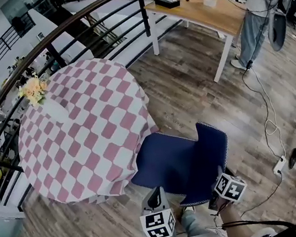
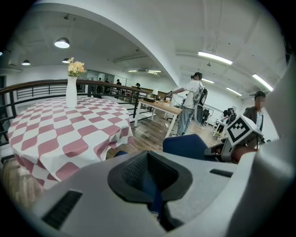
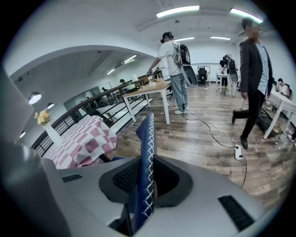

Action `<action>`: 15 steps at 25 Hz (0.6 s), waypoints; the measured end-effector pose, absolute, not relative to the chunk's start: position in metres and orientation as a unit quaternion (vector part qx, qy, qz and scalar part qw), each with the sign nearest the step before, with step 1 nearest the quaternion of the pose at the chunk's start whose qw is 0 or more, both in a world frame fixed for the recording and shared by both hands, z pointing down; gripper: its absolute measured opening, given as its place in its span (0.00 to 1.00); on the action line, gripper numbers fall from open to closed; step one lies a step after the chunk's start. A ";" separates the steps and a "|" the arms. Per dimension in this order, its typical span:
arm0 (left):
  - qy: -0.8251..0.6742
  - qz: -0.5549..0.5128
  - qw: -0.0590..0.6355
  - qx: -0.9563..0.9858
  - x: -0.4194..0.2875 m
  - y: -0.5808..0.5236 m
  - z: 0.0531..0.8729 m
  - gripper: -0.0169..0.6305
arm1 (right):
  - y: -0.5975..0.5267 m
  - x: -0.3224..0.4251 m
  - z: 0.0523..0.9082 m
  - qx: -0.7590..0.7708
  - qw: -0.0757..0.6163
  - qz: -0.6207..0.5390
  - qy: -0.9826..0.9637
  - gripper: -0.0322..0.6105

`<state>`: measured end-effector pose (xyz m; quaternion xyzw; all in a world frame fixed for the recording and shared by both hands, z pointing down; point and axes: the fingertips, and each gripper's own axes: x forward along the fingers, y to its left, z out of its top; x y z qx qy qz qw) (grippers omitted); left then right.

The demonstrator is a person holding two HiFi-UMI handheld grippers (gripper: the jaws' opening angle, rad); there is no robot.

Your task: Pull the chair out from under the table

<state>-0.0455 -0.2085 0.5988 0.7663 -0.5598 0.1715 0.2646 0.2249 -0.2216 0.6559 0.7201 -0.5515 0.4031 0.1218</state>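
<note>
The one blue chair (image 1: pixel 172 164) stood with its seat pointing at the round tabletop (image 1: pixel 83 131), the seat's far edge tucked just under the hanging pink-and-white checked cloth (image 1: pixel 108 183) and its backrest nearest the person. Both claws gripped it from behind, each angled forward and downward, with a marker cube (image 1: pixel 158 224) on the near end. The left claw (image 1: pixel 157 191) sat at the left end of the chair's near side; in the left gripper view its jaws (image 2: pixel 155 199) were drawn close together with a thin strip of blue chair material pinched between them. The right claw (image 1: pixel 218 176) met the backrest on the right; in the right gripper view its jaws (image 3: pixel 145 180) were clamped narrow on the upright edge of the backrest (image 3: pixel 147 148), whose white cross-stitching ran up between the pads. That made two claws, both closed on the single chair. Ahead of the claws and to their left, one white vase (image 1: pixel 50 106) of yellow flowers (image 1: pixel 33 89) stood upright on the far side of the round tabletop. Beyond it curved a dark railing (image 1: pixel 65 27). Far ahead and to the right of the right claw stood a second, wooden tabletop (image 1: pixel 203 13) with one person (image 1: pixel 256 7) beside it. A cable ran across the wooden floor (image 1: pixel 188 91) to a power strip (image 1: pixel 279 165) right of the right claw, and a second person (image 3: pixel 252 69) walked past there.
</note>
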 end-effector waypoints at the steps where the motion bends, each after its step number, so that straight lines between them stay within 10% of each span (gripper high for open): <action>1: -0.559 0.172 0.264 0.767 -0.043 -0.207 0.599 0.03 | -0.220 0.227 0.656 0.720 0.121 0.404 -0.551 0.18; 15: -0.549 0.176 0.263 0.773 -0.016 -0.190 0.597 0.03 | -0.196 0.264 0.654 0.731 0.117 0.403 -0.537 0.18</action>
